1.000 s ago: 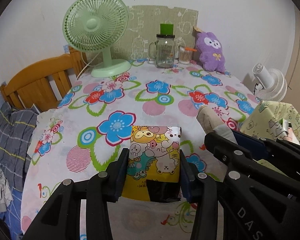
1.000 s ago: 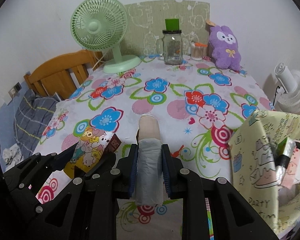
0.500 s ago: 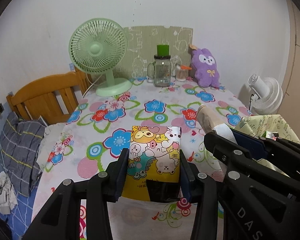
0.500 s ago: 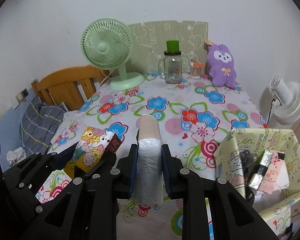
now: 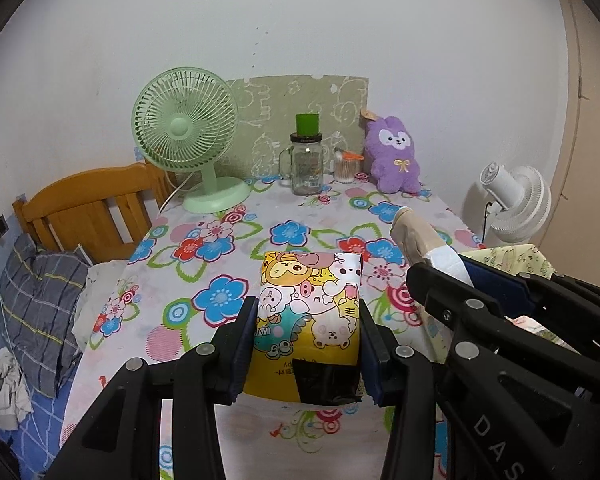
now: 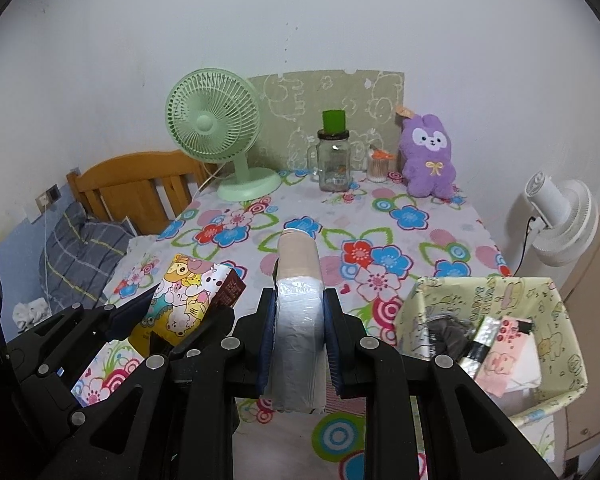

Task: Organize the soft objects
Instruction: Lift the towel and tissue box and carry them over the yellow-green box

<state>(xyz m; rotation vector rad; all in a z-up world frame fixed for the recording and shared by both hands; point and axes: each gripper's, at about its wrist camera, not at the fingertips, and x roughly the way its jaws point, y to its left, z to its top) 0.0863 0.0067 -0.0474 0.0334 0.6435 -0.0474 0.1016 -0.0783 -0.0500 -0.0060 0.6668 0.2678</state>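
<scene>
Both grippers are clamped: left gripper [image 5: 306, 350] on a cartoon-print pouch [image 5: 310, 312], right gripper [image 6: 298, 344] on a taped roll [image 6: 298, 320], which may slip short of the basket [image 6: 556, 396] at 3 o'clock.

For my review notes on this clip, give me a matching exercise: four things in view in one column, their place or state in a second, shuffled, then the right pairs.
Things:
1. cartoon packet
2. grey and beige roll
3. purple plush rabbit
4. green fan

Places or states:
A. stands at the far left of the table
B. clamped in the right tongs
C. sits at the far right by the wall
D. clamped in the left tongs

Pairs: 1-D, 2-B, 3-C, 4-A
</scene>
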